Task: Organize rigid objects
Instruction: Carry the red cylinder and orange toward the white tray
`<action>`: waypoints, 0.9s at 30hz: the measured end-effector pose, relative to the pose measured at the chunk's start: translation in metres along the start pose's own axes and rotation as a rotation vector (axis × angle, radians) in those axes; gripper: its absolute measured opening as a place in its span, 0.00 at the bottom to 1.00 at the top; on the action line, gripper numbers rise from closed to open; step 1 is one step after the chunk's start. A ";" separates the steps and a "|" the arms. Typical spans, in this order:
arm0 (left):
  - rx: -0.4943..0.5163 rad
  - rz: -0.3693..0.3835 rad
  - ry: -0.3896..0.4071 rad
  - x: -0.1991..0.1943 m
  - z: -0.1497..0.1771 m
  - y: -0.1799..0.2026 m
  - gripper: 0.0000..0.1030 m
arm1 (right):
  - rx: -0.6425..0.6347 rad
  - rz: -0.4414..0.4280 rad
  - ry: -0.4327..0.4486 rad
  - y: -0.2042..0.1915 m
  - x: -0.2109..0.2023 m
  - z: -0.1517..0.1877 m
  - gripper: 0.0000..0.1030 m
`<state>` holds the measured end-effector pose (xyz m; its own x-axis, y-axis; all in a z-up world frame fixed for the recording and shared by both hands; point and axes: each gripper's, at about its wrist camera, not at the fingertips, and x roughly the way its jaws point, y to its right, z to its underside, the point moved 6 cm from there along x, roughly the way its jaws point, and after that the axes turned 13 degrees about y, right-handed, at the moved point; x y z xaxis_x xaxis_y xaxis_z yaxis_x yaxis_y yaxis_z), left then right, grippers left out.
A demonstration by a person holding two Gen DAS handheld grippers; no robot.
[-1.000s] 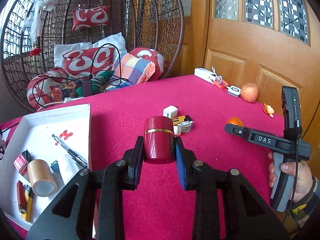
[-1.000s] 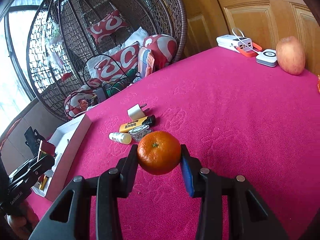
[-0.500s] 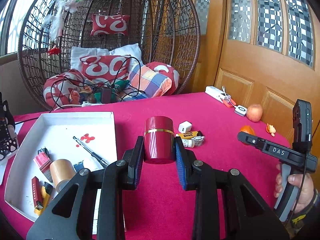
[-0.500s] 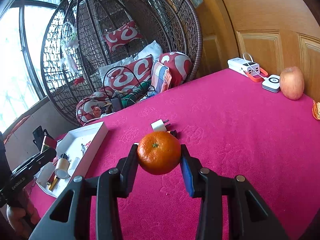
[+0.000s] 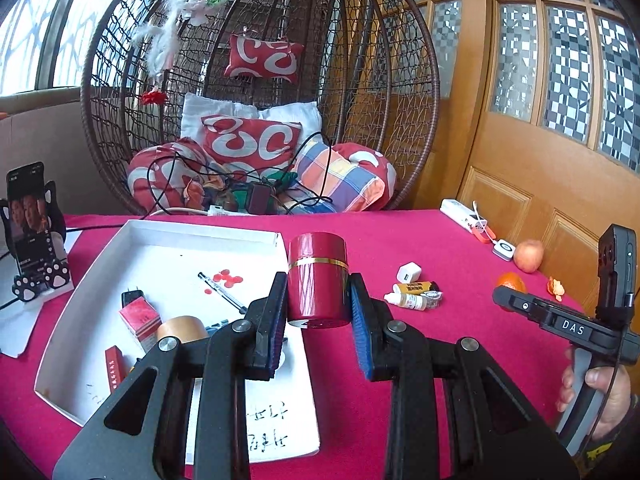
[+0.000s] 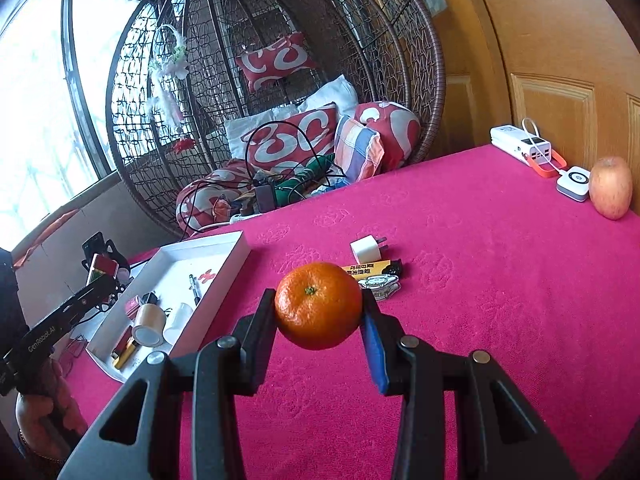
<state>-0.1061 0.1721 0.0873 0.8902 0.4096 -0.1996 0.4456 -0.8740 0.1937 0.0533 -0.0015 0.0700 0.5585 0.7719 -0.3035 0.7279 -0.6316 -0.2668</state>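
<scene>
Both loads have lifted toward the white tray at frame left — left gripper clamps the red canister, right gripper grips the mandarin; release is probably next.

left wrist: close, facing tray | right wrist: close, facing table | shared: tray

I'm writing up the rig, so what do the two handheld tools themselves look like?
Both tools, left and right, have black angular fingers with silver pivot bolts and blue ribbed pads. Side on, the right one shows white "DAS" lettering, a grey handle and a thin black cable; the left reads "GenRobot.AI".
</scene>
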 end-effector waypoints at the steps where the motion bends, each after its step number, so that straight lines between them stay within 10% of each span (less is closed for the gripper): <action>1: -0.008 -0.007 0.003 -0.002 -0.001 -0.004 0.28 | -0.008 -0.006 -0.005 -0.004 0.001 0.001 0.39; 27: -0.211 -0.249 0.062 -0.038 0.004 -0.144 0.28 | -0.243 -0.203 -0.070 -0.140 0.061 -0.006 0.39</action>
<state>-0.2040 0.2815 0.0632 0.7524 0.6250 -0.2082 0.6546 -0.6742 0.3419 -0.0123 0.1348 0.0941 0.3692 0.8683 -0.3312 0.9002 -0.4227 -0.1047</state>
